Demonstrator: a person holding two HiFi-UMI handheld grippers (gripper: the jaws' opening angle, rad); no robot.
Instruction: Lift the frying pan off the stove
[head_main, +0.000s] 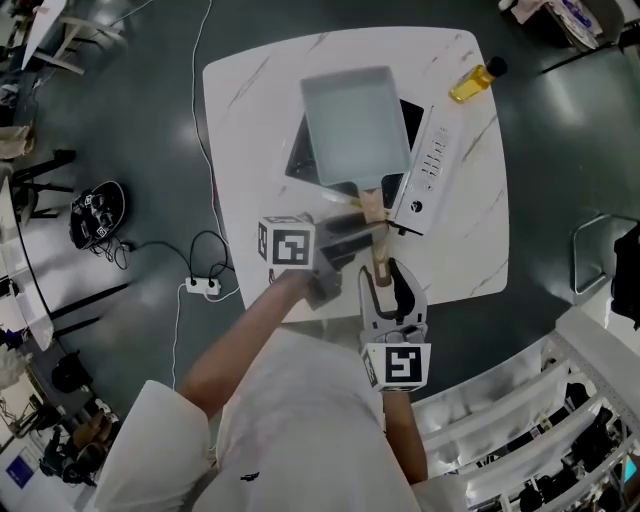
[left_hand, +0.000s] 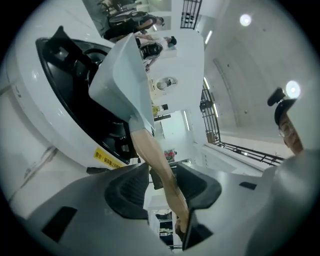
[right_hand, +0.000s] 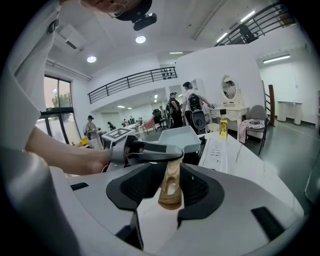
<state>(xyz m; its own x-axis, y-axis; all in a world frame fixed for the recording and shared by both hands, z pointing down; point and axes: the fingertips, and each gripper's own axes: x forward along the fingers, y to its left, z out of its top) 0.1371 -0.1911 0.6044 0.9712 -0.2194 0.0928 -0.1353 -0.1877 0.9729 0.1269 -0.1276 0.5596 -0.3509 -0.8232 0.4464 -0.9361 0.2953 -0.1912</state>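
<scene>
The frying pan, square and pale grey, sits on the black top of the stove in the middle of the white marbled bench. Its wooden handle points toward the near edge.

My left tool reaches in from the left and lies across the handle close to the pan. Its jaws are released. The handle runs up between them with a gap on one side, so it is not pinched.

My right tool comes in from the near side, in line with the handle. It is released too. The rounded end of the handle stands between the two pads, with a sliver of space on either side.

The two tools are just beside each other along the handle. A yellow bottle lies at the far right corner of the bench, well apart from the stove.
</scene>
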